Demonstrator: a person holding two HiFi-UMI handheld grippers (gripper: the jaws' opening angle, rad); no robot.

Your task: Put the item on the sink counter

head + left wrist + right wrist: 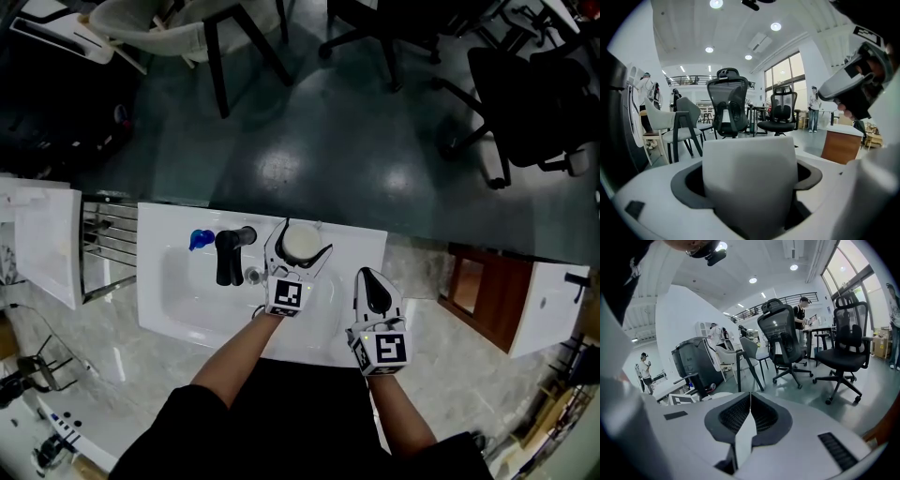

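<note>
The left gripper pinches the white cup above the sink counter's far rim, right of the faucet; lower it level onto the flat ledge (not the sloping basin) before releasing; the right gripper hangs near, jaws pressed together, empty.

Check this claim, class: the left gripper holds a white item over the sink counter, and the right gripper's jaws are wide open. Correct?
Not quite. The right gripper has its jaws shut together, with nothing between them, as the right gripper view shows. The left gripper does hold the white item over the sink counter.
</note>
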